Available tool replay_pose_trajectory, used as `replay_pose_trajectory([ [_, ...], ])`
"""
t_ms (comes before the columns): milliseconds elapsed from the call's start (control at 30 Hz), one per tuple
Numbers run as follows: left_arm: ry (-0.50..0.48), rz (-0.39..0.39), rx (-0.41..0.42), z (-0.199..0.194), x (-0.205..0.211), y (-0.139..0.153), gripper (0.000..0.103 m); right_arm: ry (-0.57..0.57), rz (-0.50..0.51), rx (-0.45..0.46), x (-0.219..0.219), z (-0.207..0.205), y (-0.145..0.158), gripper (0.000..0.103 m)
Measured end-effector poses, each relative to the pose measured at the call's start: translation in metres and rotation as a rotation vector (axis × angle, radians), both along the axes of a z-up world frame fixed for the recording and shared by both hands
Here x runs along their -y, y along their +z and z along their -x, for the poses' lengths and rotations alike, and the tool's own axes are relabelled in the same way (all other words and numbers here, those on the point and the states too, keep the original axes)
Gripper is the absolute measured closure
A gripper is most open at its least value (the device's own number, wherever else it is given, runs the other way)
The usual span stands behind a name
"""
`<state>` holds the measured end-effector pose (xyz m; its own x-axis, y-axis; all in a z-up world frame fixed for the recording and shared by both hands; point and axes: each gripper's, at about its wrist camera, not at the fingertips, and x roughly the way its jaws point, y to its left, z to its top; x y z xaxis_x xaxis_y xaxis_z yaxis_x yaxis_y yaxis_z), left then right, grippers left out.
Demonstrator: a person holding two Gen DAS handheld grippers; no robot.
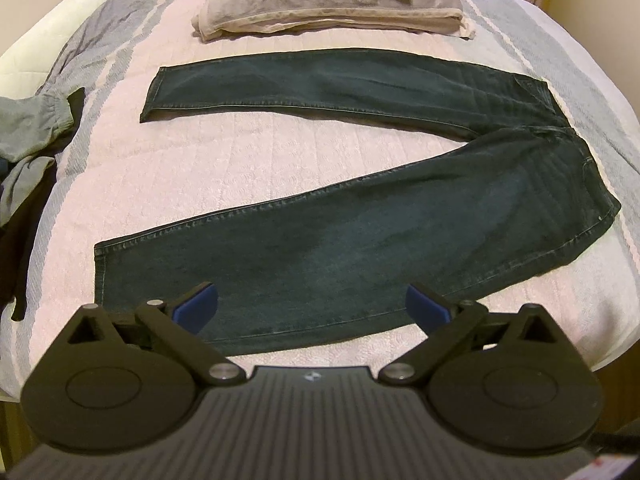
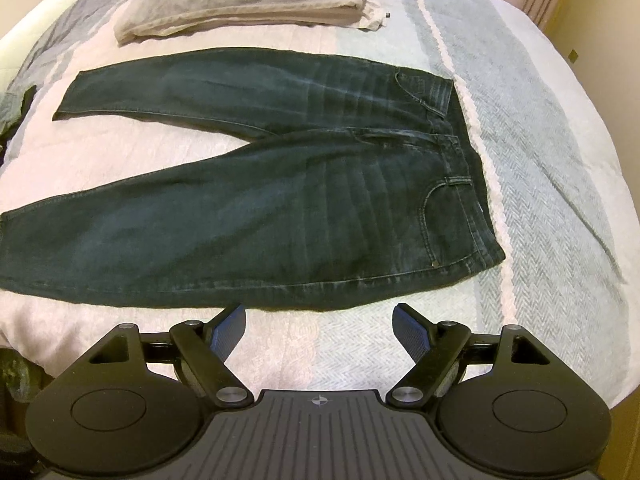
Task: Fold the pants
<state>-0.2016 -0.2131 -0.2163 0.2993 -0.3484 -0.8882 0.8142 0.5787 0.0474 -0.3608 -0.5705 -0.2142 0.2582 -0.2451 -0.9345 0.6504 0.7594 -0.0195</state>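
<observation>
Jeans (image 1: 340, 216) lie flat on the bed (image 1: 240, 160), legs splayed in a V, waistband to the right, hems left. Nothing folded yet. Left gripper (image 1: 312, 307) hangs over the near leg close to the hem, jaws wide open, empty. Right gripper (image 2: 319, 326) sits just short of the near hip edge, jaws also open, empty. My read: pinch the near leg's outer seam at hem and hip together, lift low, carry it onto the far leg, match seams before release. Watch for drag wrinkles.
</observation>
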Motion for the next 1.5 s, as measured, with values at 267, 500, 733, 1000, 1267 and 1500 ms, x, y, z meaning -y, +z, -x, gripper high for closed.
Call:
replay_pose_trajectory([
  [267,-0.032,0.000,0.007,-0.017,-0.007,0.000,0.003,-0.016,0.005,-0.016,-0.002,-0.007,-0.004,0.025],
  [500,-0.133,-0.018,0.044,-0.058,-0.009,-0.003,0.003,-0.004,0.034,-0.032,-0.002,-0.012,0.001,0.025],
  [733,-0.115,-0.045,0.071,-0.080,0.002,-0.012,0.003,0.064,0.012,-0.059,0.020,-0.013,-0.017,0.025],
  [1000,0.007,-0.067,0.084,-0.109,0.036,-0.005,0.003,0.170,0.029,-0.047,0.100,-0.034,-0.032,0.025],
  [1267,-0.047,-0.055,0.099,-0.159,0.087,-0.001,0.004,0.257,0.093,-0.034,0.176,-0.065,-0.033,0.025],
  [1500,-0.176,-0.047,0.112,-0.248,0.132,-0.005,0.004,0.320,0.102,0.015,0.215,-0.116,-0.023,0.025],
])
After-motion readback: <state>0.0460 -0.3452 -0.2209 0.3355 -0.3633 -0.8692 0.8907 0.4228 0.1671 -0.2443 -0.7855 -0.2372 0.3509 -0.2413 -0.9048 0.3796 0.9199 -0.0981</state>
